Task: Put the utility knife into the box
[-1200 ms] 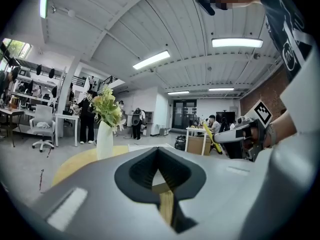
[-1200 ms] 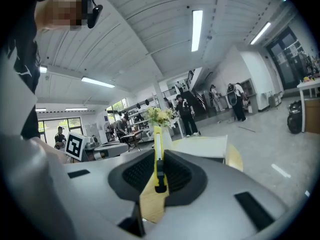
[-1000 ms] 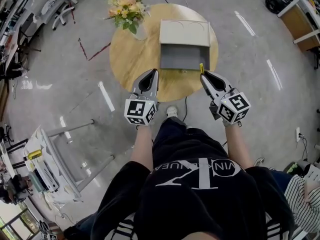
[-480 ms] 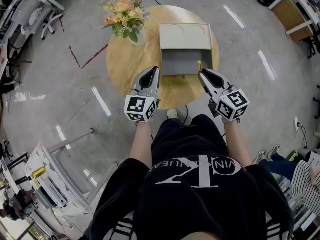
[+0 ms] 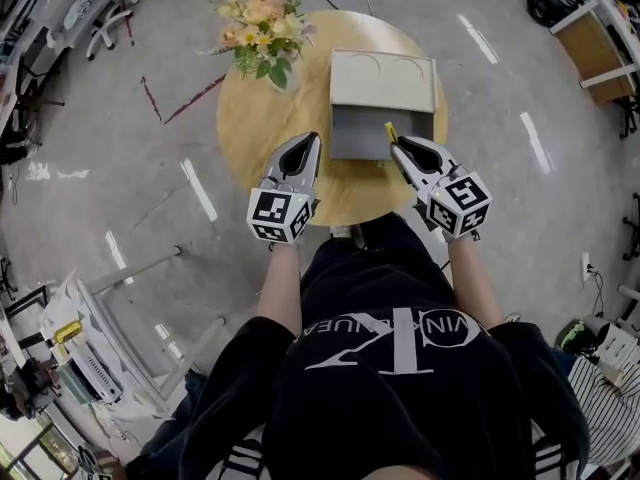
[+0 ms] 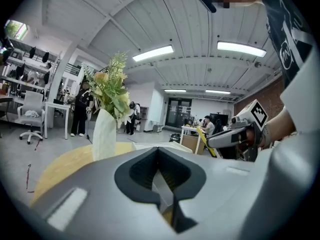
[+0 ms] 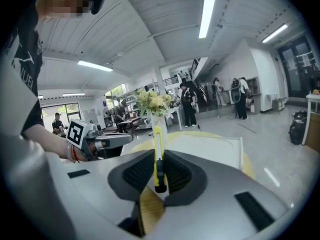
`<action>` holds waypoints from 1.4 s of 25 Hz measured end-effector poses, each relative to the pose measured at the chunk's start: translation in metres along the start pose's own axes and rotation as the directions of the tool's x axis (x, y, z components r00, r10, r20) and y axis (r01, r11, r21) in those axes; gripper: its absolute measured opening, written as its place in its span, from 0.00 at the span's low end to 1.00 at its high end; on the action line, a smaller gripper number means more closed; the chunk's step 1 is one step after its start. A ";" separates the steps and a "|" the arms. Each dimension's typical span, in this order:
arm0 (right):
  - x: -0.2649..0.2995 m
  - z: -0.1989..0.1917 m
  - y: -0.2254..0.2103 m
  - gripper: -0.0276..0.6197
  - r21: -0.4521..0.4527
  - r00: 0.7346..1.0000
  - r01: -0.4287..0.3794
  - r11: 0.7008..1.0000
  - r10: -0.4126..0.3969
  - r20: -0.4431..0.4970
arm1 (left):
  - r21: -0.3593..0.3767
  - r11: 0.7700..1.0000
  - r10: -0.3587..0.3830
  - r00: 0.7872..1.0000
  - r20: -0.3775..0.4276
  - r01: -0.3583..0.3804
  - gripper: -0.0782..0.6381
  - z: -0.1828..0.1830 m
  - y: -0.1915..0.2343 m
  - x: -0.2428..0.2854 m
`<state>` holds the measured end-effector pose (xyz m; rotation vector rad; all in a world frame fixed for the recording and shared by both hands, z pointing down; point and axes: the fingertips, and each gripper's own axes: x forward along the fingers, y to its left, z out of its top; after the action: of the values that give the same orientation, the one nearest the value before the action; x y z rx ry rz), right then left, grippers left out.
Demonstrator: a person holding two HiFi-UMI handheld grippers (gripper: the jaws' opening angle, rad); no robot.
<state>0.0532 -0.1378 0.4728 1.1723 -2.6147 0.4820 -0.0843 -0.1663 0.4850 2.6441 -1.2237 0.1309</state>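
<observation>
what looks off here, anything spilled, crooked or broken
Nothing stands out. The box sits open on the table, the vase of flowers stands upright beside it, and the right tongs hold the yellow knife at the box's near edge.

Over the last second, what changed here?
The right gripper, holding the yellow utility knife, edged forward: the knife's tip went from the near rim of the open grey box to over its inside. Nothing was grabbed or released. The left gripper, shut and empty, the box and the white vase of flowers stayed put.
</observation>
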 end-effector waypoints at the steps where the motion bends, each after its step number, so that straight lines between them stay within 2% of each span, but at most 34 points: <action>1: 0.005 0.000 -0.001 0.14 -0.009 1.000 -0.016 1.000 0.016 -0.013 | -0.003 1.000 0.013 1.000 0.002 -0.013 0.12 0.002 0.004 0.001; 5: 0.024 0.004 -0.008 0.14 -0.070 0.994 -0.080 0.994 0.075 -0.082 | -0.014 0.998 0.063 0.998 0.011 -0.063 0.12 0.009 0.016 0.007; 8: 0.036 0.001 -0.009 0.14 -0.143 0.979 -0.137 0.980 0.113 -0.167 | -0.027 0.995 0.096 0.995 0.017 -0.096 0.12 0.012 0.021 0.012; 11: 0.044 -0.012 -0.012 0.14 -0.176 0.958 -0.179 0.968 0.130 -0.257 | -0.034 0.994 0.107 0.994 0.013 -0.107 0.12 0.011 0.021 0.019; 16: 0.053 -0.040 -0.014 0.14 -0.174 0.902 -0.255 0.951 0.169 -0.398 | -0.039 0.991 0.130 0.992 -0.007 -0.130 0.12 0.006 0.023 0.023; 24: 0.064 -0.067 -0.022 0.14 -0.195 0.832 -0.310 0.930 0.166 -0.530 | -0.069 0.981 0.180 0.983 -0.038 -0.182 0.12 -0.007 0.029 0.021; 28: 0.070 -0.080 -0.026 0.14 -0.227 0.799 -0.326 0.918 0.139 -0.585 | -0.091 0.975 0.197 0.979 -0.057 -0.202 0.12 -0.017 0.031 0.018; 32: 0.076 -0.092 -0.031 0.14 -0.285 0.773 -0.348 0.893 0.101 -0.627 | -0.113 0.969 0.214 0.974 -0.076 -0.221 0.12 -0.028 0.033 0.015; 35: 0.079 -0.097 -0.032 0.14 -0.286 0.763 -0.357 0.889 0.100 -0.639 | -0.121 0.965 0.223 0.971 -0.087 -0.233 0.12 -0.033 0.034 0.013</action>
<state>0.0333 -0.1734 0.5956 0.4438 -2.1337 0.2866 -0.1017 -0.1890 0.5254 2.3607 -1.4568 0.1772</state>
